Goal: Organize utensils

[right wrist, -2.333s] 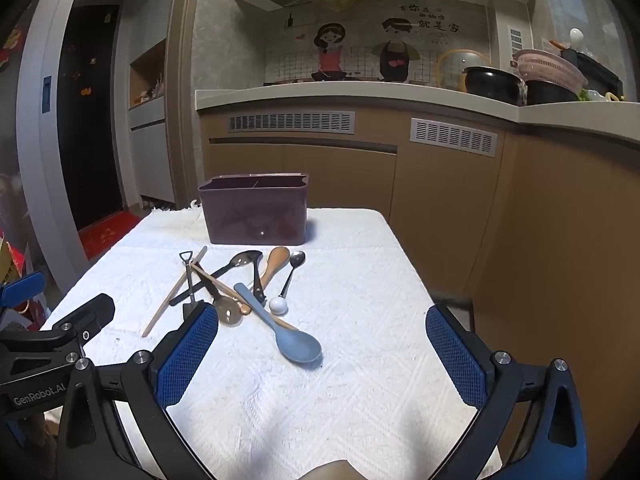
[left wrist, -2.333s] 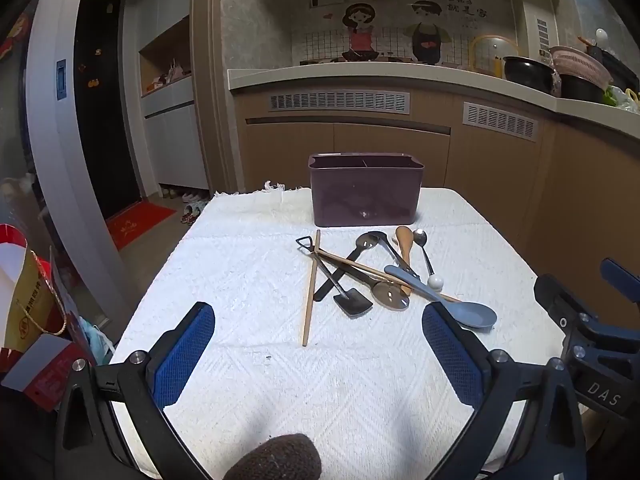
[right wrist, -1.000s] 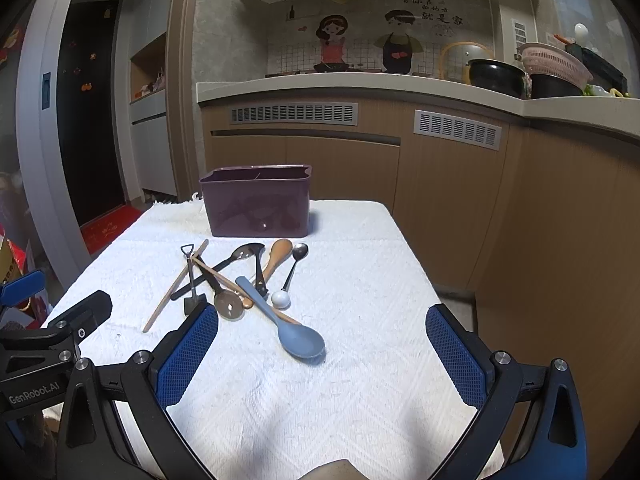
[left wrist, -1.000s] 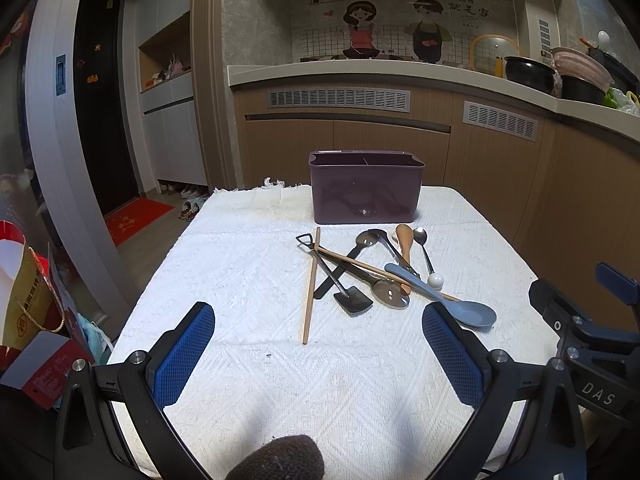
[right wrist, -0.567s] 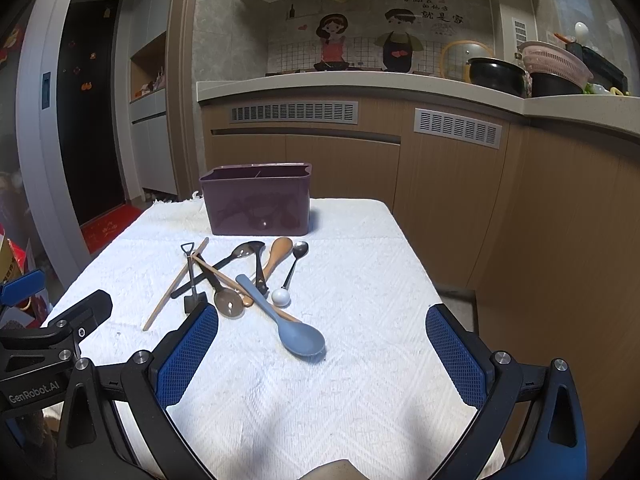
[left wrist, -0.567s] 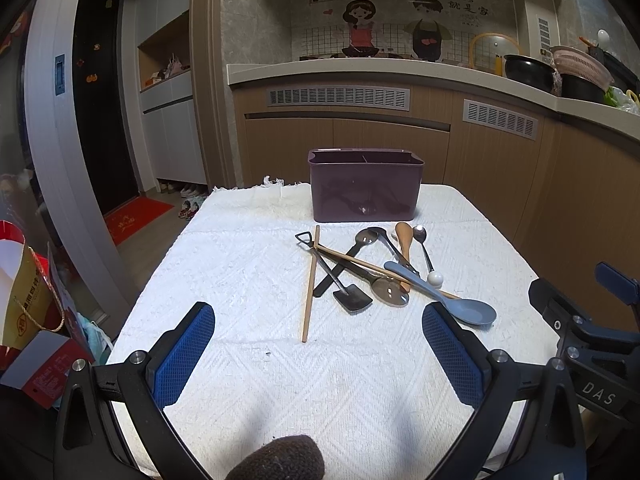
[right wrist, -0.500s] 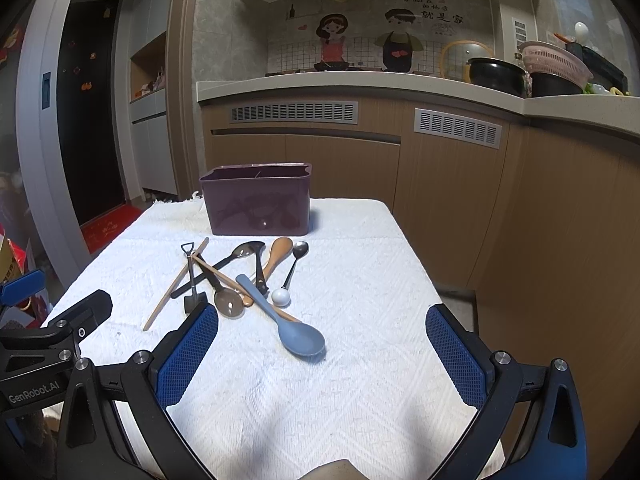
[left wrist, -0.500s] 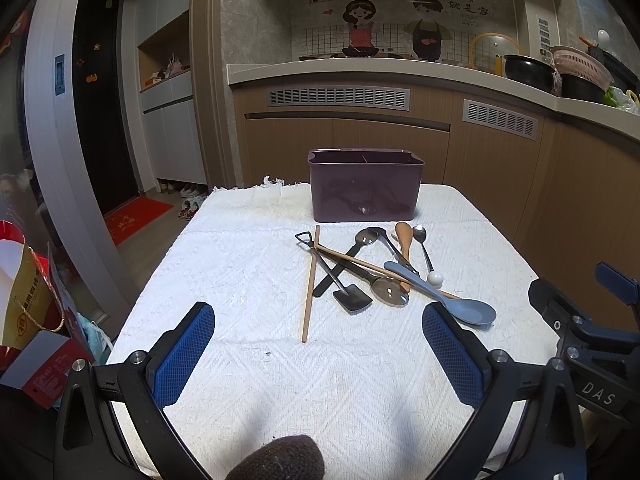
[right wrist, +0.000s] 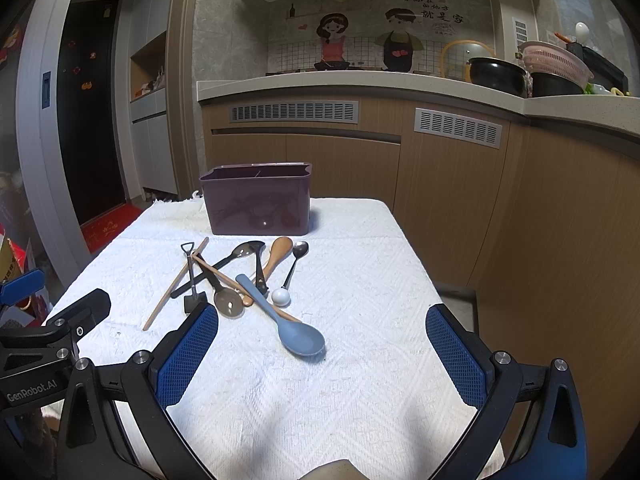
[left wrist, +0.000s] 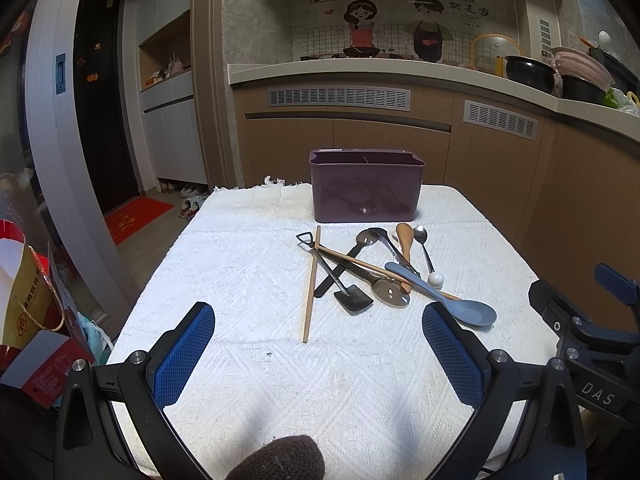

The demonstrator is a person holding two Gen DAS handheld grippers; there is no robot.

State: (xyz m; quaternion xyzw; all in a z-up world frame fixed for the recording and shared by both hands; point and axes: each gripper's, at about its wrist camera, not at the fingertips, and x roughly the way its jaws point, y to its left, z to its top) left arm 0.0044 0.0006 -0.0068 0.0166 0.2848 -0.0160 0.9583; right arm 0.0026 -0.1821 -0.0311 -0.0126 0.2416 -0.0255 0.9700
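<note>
Left tongs [left wrist: 318, 354] at the near edge of the counter, blue pads spread wide, nothing between them. Right tongs [right wrist: 322, 354] likewise gaping and empty, over the near right corner — both seemingly held back for an overview before a first pick.

White textured cloth [left wrist: 248, 264] covers the counter; probably there to stop utensils sliding.

Mid-counter, a loose heap: pale blue plastic spoon [left wrist: 444, 296] nearest, bowl toward the near right. A black shovel-shaped spoon [left wrist: 334, 270] and a steel spoon [left wrist: 390, 292] lie just beyond, crossed by two wooden chopsticks [left wrist: 310, 284]. A wooden spoon [left wrist: 405, 240] and a slim metal spoon with a white ball end [left wrist: 428, 258] lie on the right of the heap. Overlaps mean top pieces should lift first.

Toward the far edge, the dark purple plastic utensil holder [left wrist: 366, 186] stands upright and divided inside — nothing sorted into it yet, judging by the heap.
</note>
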